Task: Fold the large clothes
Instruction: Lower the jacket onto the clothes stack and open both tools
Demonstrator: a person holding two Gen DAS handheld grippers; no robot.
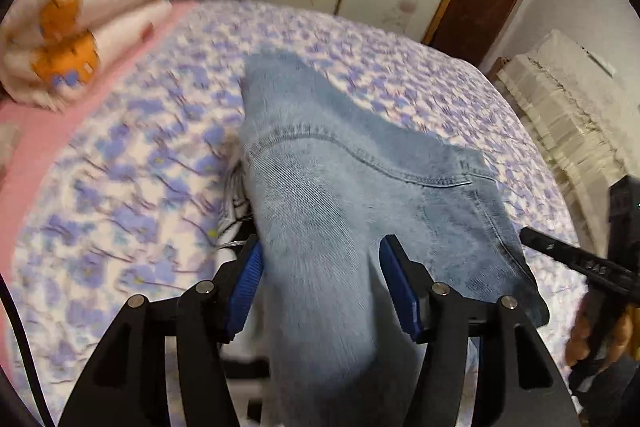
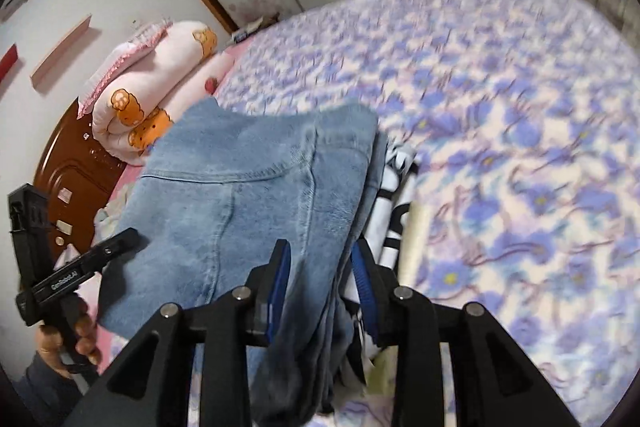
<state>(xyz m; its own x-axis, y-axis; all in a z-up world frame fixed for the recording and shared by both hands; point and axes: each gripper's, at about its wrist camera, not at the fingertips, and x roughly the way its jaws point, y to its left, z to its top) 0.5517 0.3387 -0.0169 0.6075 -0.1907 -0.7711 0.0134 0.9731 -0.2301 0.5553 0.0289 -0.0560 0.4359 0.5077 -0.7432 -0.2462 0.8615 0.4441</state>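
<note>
One pair of jeans [image 1: 320, 195], light blue denim, folded into a thick stack on the bed [image 1: 132, 163] with the purple flower cover; your item to handle.

Location: in the left wrist view the stack runs from 12 o'clock down to 6 o'clock, right through the middle. In the right wrist view [image 2: 256, 195] it fills the centre and spreads toward 9 o'clock. A black-and-white cloth [image 2: 394, 211] pokes out from under it at about 2 o'clock of the stack.

Left gripper [image 1: 320, 283]: fingers [image 1: 246, 291] spread on either side of the denim fold; one pad looks just beside the cloth, the other stands apart, so you are not clamping it.

Right gripper [image 2: 320, 283]: fingers [image 2: 280, 279] parted narrowly around the stacked edge of the layers. Cloth lies between them, but whether the pads press it you cannot tell.

Handling, as judged: denim is heavy for cloth, soft yet thick, with stiff seams. It will not slip easily, nor break. Several layers will sag and slide over each other if lifted by one corner.

Where to hold: take the near folded edge with both grippers, well apart, biting all layers at once, close to a seam.

Other stock: rolled blanket [image 1: 76, 27] with orange bears at 10 o'clock, well clear.
</note>
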